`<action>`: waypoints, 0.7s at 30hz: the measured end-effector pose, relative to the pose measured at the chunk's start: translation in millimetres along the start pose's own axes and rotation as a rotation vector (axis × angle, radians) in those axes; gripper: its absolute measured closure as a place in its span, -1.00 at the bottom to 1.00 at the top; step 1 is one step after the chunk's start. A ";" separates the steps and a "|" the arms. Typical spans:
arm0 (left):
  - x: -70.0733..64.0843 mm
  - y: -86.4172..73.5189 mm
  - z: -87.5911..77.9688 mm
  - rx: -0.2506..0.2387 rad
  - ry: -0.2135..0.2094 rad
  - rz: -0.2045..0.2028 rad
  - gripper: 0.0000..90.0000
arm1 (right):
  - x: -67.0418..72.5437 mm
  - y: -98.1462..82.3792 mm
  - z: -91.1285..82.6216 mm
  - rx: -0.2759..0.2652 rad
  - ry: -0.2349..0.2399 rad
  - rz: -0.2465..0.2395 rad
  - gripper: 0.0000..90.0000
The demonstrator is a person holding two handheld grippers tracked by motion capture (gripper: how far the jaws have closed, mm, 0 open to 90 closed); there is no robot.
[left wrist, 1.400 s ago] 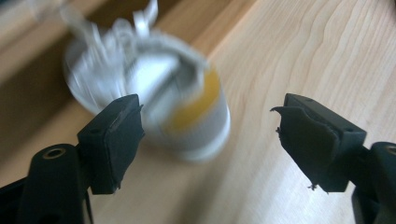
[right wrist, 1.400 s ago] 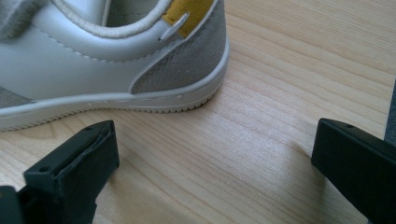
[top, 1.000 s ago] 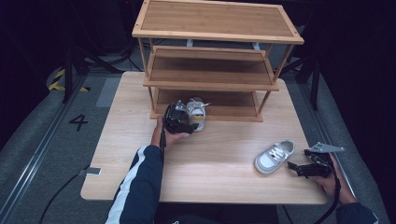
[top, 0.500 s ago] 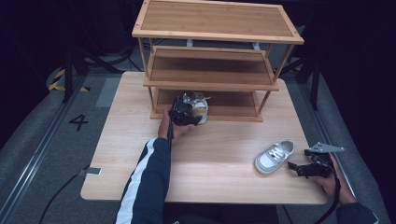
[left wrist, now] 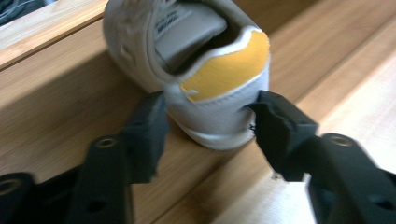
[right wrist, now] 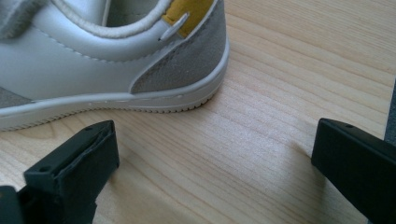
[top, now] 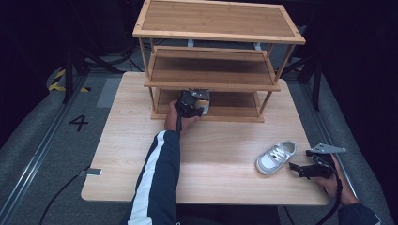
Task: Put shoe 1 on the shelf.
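A small white shoe [left wrist: 210, 70] with a yellow heel tab sits heel-first toward me on the bottom shelf [top: 234, 101] of a three-tier wooden rack [top: 216, 21]. My left gripper [left wrist: 208, 116] has just been closing its jaws, and its pads press both sides of that shoe's heel [top: 202, 99]. The matching white and grey shoe [top: 276, 157] lies on the table at the right. My right gripper [top: 296, 168] rests just behind its heel [right wrist: 187, 60], with the jaws wide apart and only bare wood between them.
The rack stands at the far side of the light wooden table [top: 211, 154], its two upper shelves bare. A small white tag [top: 91, 172] lies at the table's front left corner. Dark floor with a painted 4 [top: 79, 123] lies to the left.
My left hand has carried the white shoe away from me, from the table in front of the rack onto the bottom shelf. The right hand and the other shoe have stayed put.
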State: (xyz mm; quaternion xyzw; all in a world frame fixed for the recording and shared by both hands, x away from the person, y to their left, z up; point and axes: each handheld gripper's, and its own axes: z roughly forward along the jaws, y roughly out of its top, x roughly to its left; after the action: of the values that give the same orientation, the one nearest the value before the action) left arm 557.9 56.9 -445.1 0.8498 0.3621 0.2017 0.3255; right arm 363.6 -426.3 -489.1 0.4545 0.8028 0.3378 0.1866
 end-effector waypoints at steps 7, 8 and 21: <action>6.1 -0.7 -4.1 -0.004 0.001 0.088 -0.03 | 0.0 0.0 0.0 0.000 0.000 0.000 -0.98; -1.0 -4.4 -5.8 -0.014 -0.013 -0.009 -0.05 | 0.0 0.0 0.0 0.000 0.000 0.000 -0.98; -32.5 -40.2 -61.2 0.020 -0.074 0.103 -0.19 | -0.8 -0.8 -1.9 0.004 0.017 -0.015 -0.95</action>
State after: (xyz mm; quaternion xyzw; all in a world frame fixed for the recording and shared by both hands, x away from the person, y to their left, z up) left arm 481.7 78.7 -433.5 0.8775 0.3076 0.1832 0.3192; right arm 362.4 -428.0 -488.3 0.4459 0.8085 0.3384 0.1816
